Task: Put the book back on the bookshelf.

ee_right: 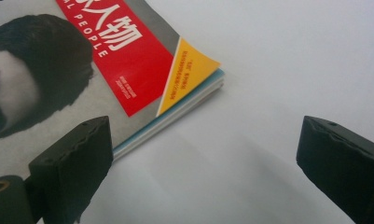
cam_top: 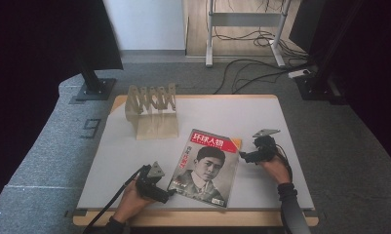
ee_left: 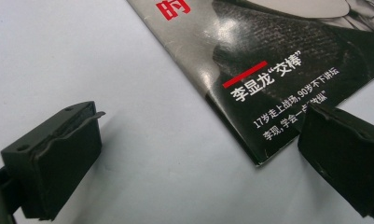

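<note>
A magazine [cam_top: 206,166] with a portrait cover and a red title block lies flat on the white table [cam_top: 261,114], slightly turned. My left gripper [cam_top: 167,193] is open at the magazine's near-left corner [ee_left: 257,161]; one jaw is over the cover's edge, the other over bare table. My right gripper [cam_top: 243,156] is open at the magazine's right edge near its far-right corner [ee_right: 212,70], one jaw over the cover, the other over the table. Nothing is held between either pair of jaws.
A wooden slotted rack [cam_top: 151,109] stands at the far left of the table. Beyond the table, cables [cam_top: 251,68] run across the grey floor, with a stand base [cam_top: 93,87] at the far left and desk legs [cam_top: 210,34] behind.
</note>
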Motion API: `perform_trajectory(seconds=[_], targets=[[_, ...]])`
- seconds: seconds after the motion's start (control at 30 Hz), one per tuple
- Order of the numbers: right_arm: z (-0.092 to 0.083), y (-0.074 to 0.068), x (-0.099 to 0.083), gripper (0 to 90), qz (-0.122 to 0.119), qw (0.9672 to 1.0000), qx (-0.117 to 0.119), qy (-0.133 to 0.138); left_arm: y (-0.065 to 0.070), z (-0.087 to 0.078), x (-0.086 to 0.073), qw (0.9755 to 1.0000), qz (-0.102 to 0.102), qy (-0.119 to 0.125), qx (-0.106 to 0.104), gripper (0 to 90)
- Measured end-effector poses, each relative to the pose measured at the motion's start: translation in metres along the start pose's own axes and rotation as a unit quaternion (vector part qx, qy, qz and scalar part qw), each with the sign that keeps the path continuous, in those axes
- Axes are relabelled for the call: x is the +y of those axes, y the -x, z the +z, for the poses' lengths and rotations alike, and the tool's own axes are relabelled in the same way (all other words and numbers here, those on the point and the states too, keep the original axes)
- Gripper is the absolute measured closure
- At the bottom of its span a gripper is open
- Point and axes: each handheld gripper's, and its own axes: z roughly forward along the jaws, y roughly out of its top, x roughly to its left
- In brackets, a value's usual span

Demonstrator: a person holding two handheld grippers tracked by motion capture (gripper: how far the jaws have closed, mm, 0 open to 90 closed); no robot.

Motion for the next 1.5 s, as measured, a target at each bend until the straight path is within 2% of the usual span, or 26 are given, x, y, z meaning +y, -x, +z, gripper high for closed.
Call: perform_trajectory(seconds=[0.17,0.37,0.47,0.63,0.7,0.73,0.83,0.9,1.0,1.07,1.23,1.5], targets=[[0.004,-0.003,0.006,6.7,-0.017,0.9996,0.020,-0.003,0.000,0.000,0.000,1.0000,0.000,0.002,0.000,0.0],[0.012,-0.003,0.018,7.7,-0.017,0.9993,0.031,-0.006,0.000,0.000,0.000,1.0000,0.001,0.001,0.000,0.0],[0.017,-0.004,0.027,12.9,-0.016,0.9990,0.042,-0.005,0.000,0.000,0.000,1.0000,0.001,0.001,0.000,0.0],[0.030,-0.002,0.039,19.7,-0.014,0.9988,0.042,-0.021,0.000,0.000,0.000,1.0000,0.001,0.001,0.000,0.0],[0.036,0.004,0.041,23.9,0.003,0.9985,0.048,-0.027,0.000,0.000,0.000,1.0000,0.001,0.001,0.001,0.0],[0.036,0.004,0.041,23.9,0.003,0.9985,0.048,-0.027,0.000,0.000,0.000,1.0000,0.001,0.001,0.001,0.0],[0.039,0.010,0.041,31.2,0.019,0.9983,0.046,-0.030,0.000,0.000,0.000,1.0000,0.001,0.001,0.000,0.0],[0.040,0.013,0.041,37.1,0.037,0.9974,0.054,-0.030,0.000,0.000,0.000,1.0000,0.001,0.001,0.000,0.0],[0.040,0.017,0.041,44.6,0.058,0.9963,0.053,-0.035,0.000,0.000,0.000,1.0000,0.001,0.001,0.001,0.0],[0.038,0.022,0.040,48.9,0.078,0.9945,0.059,-0.037,0.000,0.000,0.000,1.0000,0.001,0.001,0.000,0.0],[0.038,0.025,0.037,53.4,0.096,0.9919,0.070,-0.044,0.000,0.000,0.000,1.0000,0.001,0.001,0.001,0.0],[0.041,0.022,0.038,57.9,0.105,0.9902,0.079,-0.046,0.000,0.000,0.000,1.0000,0.002,0.001,0.000,0.0]])
